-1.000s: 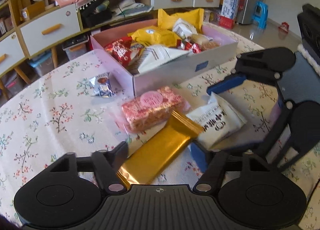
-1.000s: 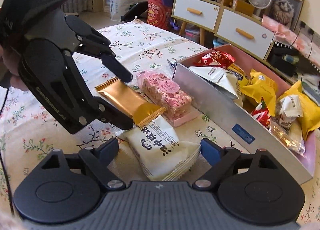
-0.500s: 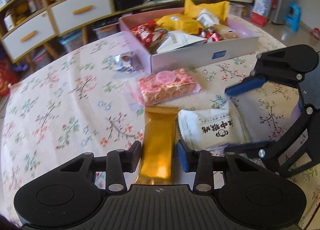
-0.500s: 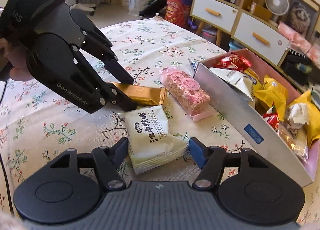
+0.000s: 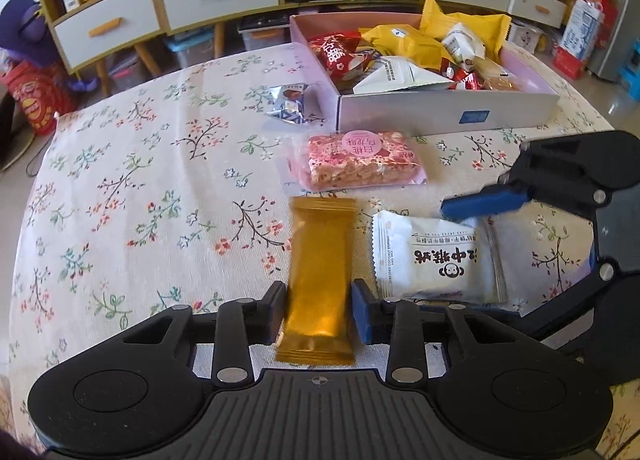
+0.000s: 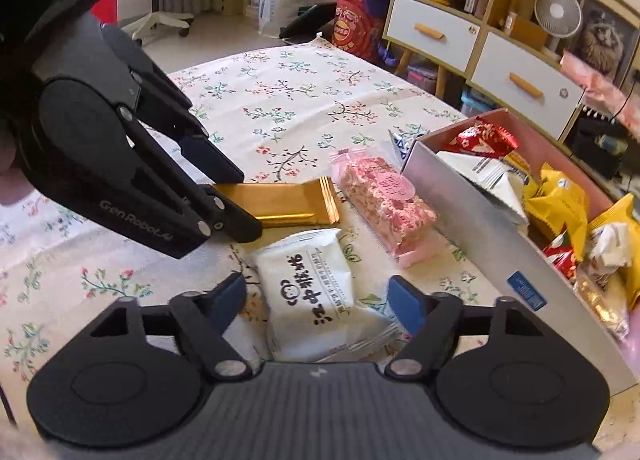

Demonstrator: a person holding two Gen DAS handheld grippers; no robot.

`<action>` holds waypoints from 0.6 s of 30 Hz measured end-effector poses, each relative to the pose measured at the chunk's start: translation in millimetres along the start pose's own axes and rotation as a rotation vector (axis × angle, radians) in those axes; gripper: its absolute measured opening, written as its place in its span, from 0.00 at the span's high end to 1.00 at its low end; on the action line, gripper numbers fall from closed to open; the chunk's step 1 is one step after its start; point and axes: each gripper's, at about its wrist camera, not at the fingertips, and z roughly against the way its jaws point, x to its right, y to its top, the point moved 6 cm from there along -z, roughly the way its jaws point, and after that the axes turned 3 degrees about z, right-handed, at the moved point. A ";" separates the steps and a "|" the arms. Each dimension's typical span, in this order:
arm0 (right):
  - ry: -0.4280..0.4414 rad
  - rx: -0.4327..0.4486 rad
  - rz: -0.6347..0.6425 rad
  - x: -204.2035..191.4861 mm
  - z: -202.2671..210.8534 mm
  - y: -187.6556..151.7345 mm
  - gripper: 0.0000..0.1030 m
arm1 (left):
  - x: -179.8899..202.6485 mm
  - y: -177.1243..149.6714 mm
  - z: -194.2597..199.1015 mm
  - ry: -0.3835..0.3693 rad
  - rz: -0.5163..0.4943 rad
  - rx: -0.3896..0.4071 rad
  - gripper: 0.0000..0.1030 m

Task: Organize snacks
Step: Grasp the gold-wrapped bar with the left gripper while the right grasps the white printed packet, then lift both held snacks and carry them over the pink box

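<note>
My left claw (image 5: 319,306) is pinching the gold bar (image 5: 320,276) across its near end, pads tight against both long edges. The bar's bottom seal dips behind the claw body, so I can't see whether it's lifted or flat on the worktop (image 5: 132,195). From the right camera the left claw (image 6: 230,195) covers the bar's (image 6: 288,201) whole gripped end.

My right claw (image 6: 316,300) is spread wide around the white packet (image 6: 316,292), pads not touching it. The packet's near edge is cut off by the claw body. In the left view its lower finger hides under the packet (image 5: 436,260).

Further out, the pink nougat bar (image 5: 362,159) lies just in front of the snack box (image 5: 448,113), which is piled with wrappers I can't really tell apart. A small silver-blue packet (image 5: 286,103) sits beside the box's left corner.
</note>
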 end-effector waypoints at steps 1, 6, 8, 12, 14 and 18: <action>0.006 0.002 0.001 -1.8 1.0 0.0 0.45 | 0.9 -0.3 0.3 0.007 0.005 -0.001 0.70; -0.012 -0.003 0.030 -9.9 2.7 2.3 0.58 | 5.5 -2.0 2.5 0.026 0.034 -0.006 0.74; -0.020 -0.005 0.037 -11.2 3.4 2.7 0.58 | 6.0 -2.9 3.4 0.019 0.053 -0.007 0.74; -0.020 -0.008 0.035 -11.1 6.5 1.9 0.58 | 4.7 -3.3 5.3 0.001 0.101 -0.008 0.75; -0.022 -0.007 0.034 -10.4 9.7 0.8 0.58 | 3.7 -3.5 6.8 -0.009 0.125 -0.007 0.75; -0.021 0.006 0.017 -7.9 16.8 1.5 0.58 | 3.0 -1.9 10.8 -0.020 0.154 0.002 0.75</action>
